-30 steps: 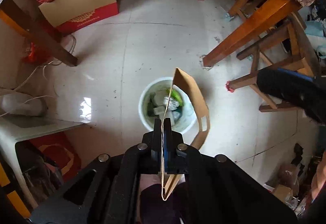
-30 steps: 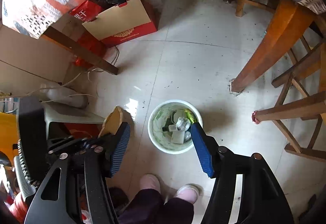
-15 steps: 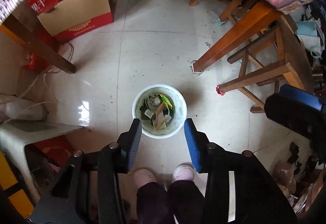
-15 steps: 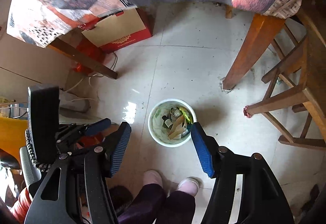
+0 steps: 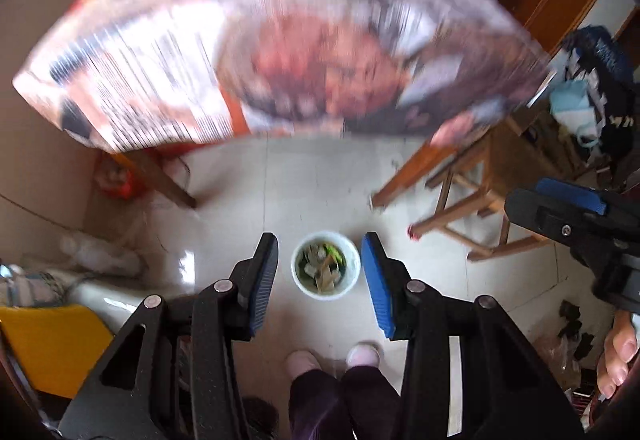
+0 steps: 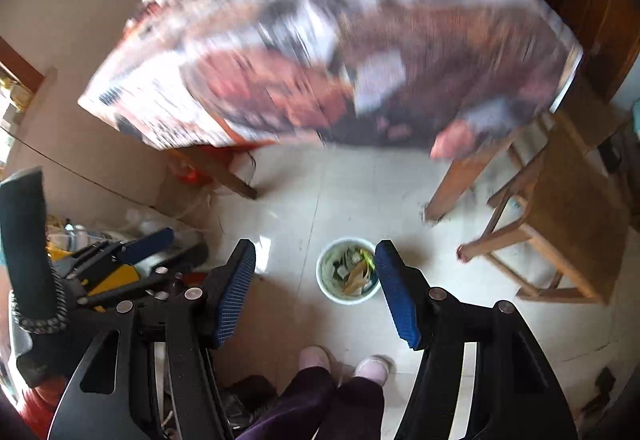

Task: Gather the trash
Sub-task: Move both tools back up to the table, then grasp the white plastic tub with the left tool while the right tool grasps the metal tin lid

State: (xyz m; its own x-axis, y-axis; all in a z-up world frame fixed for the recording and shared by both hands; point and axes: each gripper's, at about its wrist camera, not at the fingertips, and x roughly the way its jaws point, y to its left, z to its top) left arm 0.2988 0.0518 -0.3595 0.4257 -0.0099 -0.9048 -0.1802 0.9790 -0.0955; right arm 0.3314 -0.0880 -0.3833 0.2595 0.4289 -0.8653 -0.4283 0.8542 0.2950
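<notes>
A white trash bin point(image 5: 326, 267) point(image 6: 347, 271) stands on the pale tiled floor far below me, holding paper scraps, a brown cardboard strip point(image 5: 326, 274) and something green. My left gripper point(image 5: 320, 280) hangs high above the bin, open, with nothing between its blue-padded fingers. My right gripper point(image 6: 316, 288) is also open and empty, high over the floor beside the bin. In the left wrist view the right gripper point(image 5: 576, 208) shows at the right edge; the left gripper point(image 6: 120, 260) appears at the left of the right wrist view.
A table under a patterned cloth point(image 5: 280, 52) point(image 6: 340, 48) fills the upper view, blurred. Wooden stools point(image 5: 480, 200) point(image 6: 560, 224) stand at the right. A person's feet in pink slippers point(image 5: 332, 358) are just below the bin. Cables and clutter point(image 5: 100, 252) lie at the left.
The left gripper opened and the cardboard strip it held dropped into the bin. Both grippers have risen well above the floor, so the bin looks smaller and the tabletop has come into view.
</notes>
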